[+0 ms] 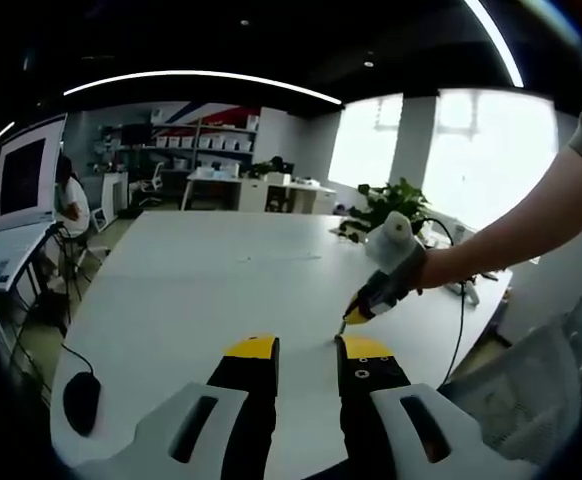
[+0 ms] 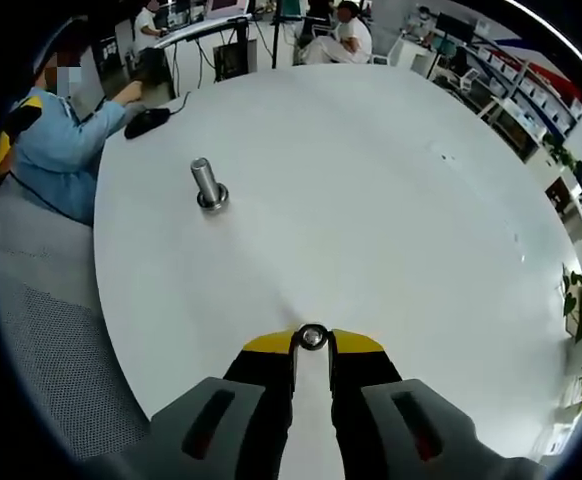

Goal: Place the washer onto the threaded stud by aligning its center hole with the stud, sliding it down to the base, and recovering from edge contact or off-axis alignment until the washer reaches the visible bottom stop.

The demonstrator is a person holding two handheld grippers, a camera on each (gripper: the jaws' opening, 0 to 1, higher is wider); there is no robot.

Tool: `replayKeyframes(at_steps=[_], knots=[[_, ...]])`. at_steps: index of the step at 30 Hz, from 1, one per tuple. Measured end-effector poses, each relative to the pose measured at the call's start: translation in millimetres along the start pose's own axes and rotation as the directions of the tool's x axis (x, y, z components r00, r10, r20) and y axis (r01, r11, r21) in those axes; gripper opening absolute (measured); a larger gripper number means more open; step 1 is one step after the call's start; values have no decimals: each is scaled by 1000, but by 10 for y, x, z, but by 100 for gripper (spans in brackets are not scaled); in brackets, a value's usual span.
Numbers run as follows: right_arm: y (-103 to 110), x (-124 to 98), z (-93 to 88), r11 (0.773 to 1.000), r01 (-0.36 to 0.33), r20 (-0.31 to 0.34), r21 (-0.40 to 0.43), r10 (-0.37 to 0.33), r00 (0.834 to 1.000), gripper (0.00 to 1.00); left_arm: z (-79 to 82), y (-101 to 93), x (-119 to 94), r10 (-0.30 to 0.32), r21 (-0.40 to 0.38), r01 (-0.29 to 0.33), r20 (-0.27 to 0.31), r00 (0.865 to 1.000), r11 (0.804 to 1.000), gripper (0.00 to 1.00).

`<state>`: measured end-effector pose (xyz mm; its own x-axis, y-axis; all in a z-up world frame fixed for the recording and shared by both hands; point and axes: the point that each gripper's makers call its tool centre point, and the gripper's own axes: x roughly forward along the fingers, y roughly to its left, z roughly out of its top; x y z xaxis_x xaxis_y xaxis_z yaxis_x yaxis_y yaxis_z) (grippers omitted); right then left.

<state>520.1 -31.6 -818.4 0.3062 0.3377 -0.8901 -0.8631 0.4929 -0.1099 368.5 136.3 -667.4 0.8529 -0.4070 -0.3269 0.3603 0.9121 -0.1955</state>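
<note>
A metal threaded stud [image 2: 207, 180] stands upright on its round base on the white table [image 2: 391, 200], far left of centre in the right gripper view. My right gripper [image 2: 312, 342] is shut on a small metal washer [image 2: 312, 336], pinched between its yellow tips, well short of the stud and to its right. In the left gripper view the same right gripper [image 1: 355, 318] comes in from the right, held by a hand and tilted down at the table [image 1: 201, 290]. My left gripper [image 1: 306, 350] is open above the table's near edge, nothing between its fingers.
A black mouse [image 1: 81, 400] lies near the table's left edge, seen again beyond the stud as the mouse [image 2: 147, 122]. A person's blue sleeve [image 2: 61, 150] rests at that edge. A mesh chair [image 2: 41, 330] stands beside the table. A potted plant [image 1: 396, 200] and a cable [image 1: 461, 320] sit right.
</note>
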Motion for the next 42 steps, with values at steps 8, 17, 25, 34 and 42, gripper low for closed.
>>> replayKeyframes(at_steps=[8,17,25,34,42], knots=[[-6,19,11,1000,-2,-3,9,2,1000,14,-8,-6,4,-2,1,2,-4,1000,1000,21],[4,28,11,999,-9,8,35,9,1000,17,-16,2,6,1,2,-1,-8,1000,1000,21],[0,-35,36,999,-4,37,40,2,999,19,-26,-3,12,-1,2,1,-13,1000,1000,21],[-37,-253,114,995,27,138,98,-40,990,20,-39,-22,21,-11,-3,11,-20,1000,1000,21],[-123,-626,332,962,25,344,271,-121,931,26,-62,-60,34,-30,0,30,-31,999,1000,21]])
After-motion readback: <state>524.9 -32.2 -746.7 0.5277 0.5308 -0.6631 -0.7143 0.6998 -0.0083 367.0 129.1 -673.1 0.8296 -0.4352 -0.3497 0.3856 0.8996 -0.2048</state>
